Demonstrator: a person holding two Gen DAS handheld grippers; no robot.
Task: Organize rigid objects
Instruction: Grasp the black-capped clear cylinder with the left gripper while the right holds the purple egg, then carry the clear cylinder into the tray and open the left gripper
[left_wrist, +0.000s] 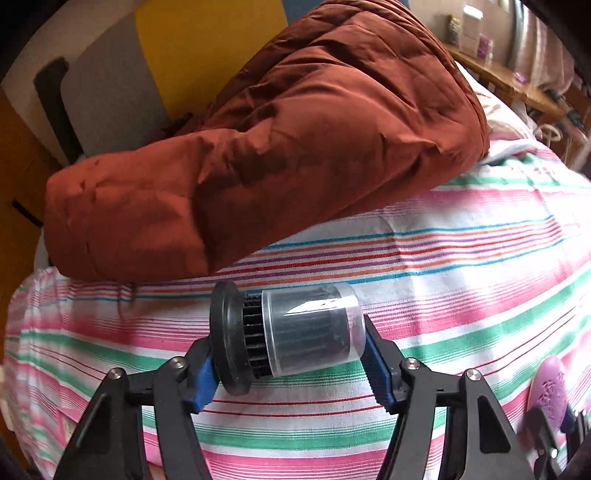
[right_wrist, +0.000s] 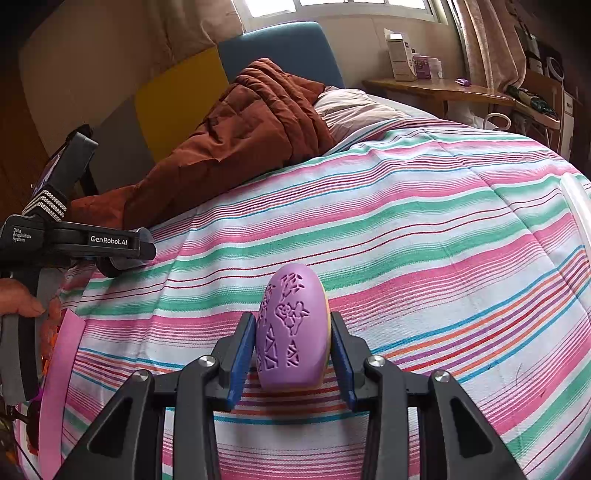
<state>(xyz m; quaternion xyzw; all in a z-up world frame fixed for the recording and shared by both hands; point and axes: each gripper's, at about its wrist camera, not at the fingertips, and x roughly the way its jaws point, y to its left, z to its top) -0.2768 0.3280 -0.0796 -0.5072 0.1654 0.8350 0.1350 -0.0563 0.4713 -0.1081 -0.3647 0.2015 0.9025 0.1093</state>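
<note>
Nearest in the left wrist view, the left gripper (left_wrist: 290, 363) pinches a round brush (left_wrist: 286, 338) lying sideways on the striped bedsheet (left_wrist: 461, 266), one blue pad on its black base disc, the other on the end of its clear cap. The grip looks risky: the pads press along the brush's axis, so the cap could slide on the bristles or the round body could roll out when lifted. The gripper points steeply down at the bed. In the right wrist view, the right gripper (right_wrist: 293, 350), angled down less steeply, is clamped on the sides of a purple patterned oval object (right_wrist: 291, 332), standing upright over the sheet; its smooth curved sides could slip. Farther off, a rust-brown quilt (left_wrist: 277, 147) lies bunched toward the head of the bed.
</note>
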